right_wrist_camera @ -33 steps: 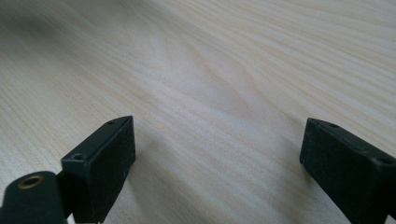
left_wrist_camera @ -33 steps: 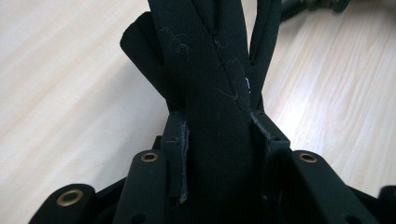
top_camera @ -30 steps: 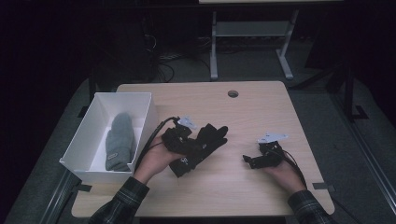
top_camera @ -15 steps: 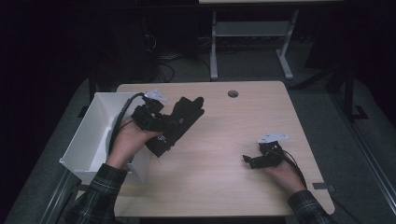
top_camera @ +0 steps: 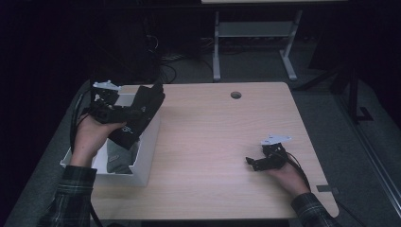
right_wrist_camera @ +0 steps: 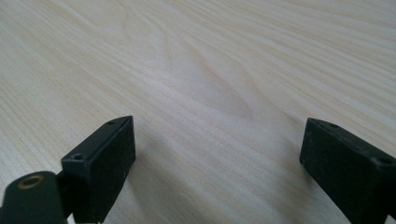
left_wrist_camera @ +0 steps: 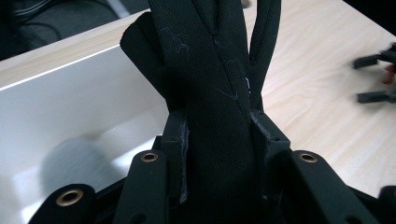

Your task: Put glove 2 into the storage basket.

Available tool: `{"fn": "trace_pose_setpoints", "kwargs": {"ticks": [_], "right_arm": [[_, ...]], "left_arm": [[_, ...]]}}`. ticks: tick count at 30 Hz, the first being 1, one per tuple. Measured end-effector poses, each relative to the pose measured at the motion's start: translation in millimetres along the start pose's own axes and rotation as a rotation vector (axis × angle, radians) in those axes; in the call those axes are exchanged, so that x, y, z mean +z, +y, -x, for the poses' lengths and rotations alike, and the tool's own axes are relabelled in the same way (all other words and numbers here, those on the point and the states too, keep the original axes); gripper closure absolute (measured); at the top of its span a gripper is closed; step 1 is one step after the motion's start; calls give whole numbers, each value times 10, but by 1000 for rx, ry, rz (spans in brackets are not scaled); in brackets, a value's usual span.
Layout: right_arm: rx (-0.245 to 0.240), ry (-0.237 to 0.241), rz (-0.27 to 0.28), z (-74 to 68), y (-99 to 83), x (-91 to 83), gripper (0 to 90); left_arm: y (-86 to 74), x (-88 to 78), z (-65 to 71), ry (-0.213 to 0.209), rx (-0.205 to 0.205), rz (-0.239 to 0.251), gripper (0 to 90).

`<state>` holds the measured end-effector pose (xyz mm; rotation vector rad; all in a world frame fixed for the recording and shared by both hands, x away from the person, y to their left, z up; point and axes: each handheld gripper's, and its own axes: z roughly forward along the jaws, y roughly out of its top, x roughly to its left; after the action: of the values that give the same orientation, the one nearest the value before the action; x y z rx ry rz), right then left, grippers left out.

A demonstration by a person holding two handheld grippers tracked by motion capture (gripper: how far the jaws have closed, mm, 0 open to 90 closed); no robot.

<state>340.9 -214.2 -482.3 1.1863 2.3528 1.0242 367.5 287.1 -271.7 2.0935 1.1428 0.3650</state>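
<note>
The left gripper (top_camera: 124,115) is seen at the left of the high view, held up above the white box (top_camera: 147,152). It is gripped by the left hand (top_camera: 92,137), w/ the wrist bent up and the sleeve low at the bottom left. The tool is tipped so it points toward the upper right of the frame. Its jaws are clenched on a black cloth (top_camera: 146,101). In the left gripper view the black cloth (left_wrist_camera: 210,88) is pinched btw the two pads and sticks up past the top of the frame, w/ the box (left_wrist_camera: 70,112) at the left and the desk (left_wrist_camera: 322,93) at the right.

The right gripper (top_camera: 265,158) is laid low on the desk (top_camera: 222,142) at the lower right of the high view, under the right hand (top_camera: 286,172). It is pointed to the left. In the right gripper view its jaws are spread wide apart w/ bare wood btw them; nothing is grasped.

Counted: 2 grippers, 2 hands, 1 black cloth, 1 white box, 1 grey thing (top_camera: 116,158) lying inside the box, 1 small round hole (top_camera: 235,95) near the far edge of the desk.
</note>
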Motion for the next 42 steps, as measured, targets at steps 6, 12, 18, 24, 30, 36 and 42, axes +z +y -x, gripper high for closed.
{"fn": "trace_pose_setpoints", "kwargs": {"ticks": [6, 12, 18, 24, 30, 36, 42], "right_arm": [[-2, -1, 2, -2, 2, 4, 102], [0, -2, -1, -5, 4, 5, 102], [0, -3, 0, -6, 5, 6, 103], [0, -3, -1, -6, 5, 6, 103], [0, -3, -1, -6, 5, 6, 103], [-1, -3, 0, -6, 5, 6, 103], [2, -1, -2, -9, 6, 4, 103]], "left_arm": [[-177, -99, -304, 67, -75, -13, 626], [-376, -7, -505, 106, -131, -60, 625], [-540, 197, -612, 121, -178, -108, 622], [-681, 399, -686, 124, -223, -147, 616], [-791, 581, -727, 124, -229, -176, 549], [-772, 616, -719, 164, -208, -169, 376], [-743, 561, -734, 195, -213, -142, 280]]}}
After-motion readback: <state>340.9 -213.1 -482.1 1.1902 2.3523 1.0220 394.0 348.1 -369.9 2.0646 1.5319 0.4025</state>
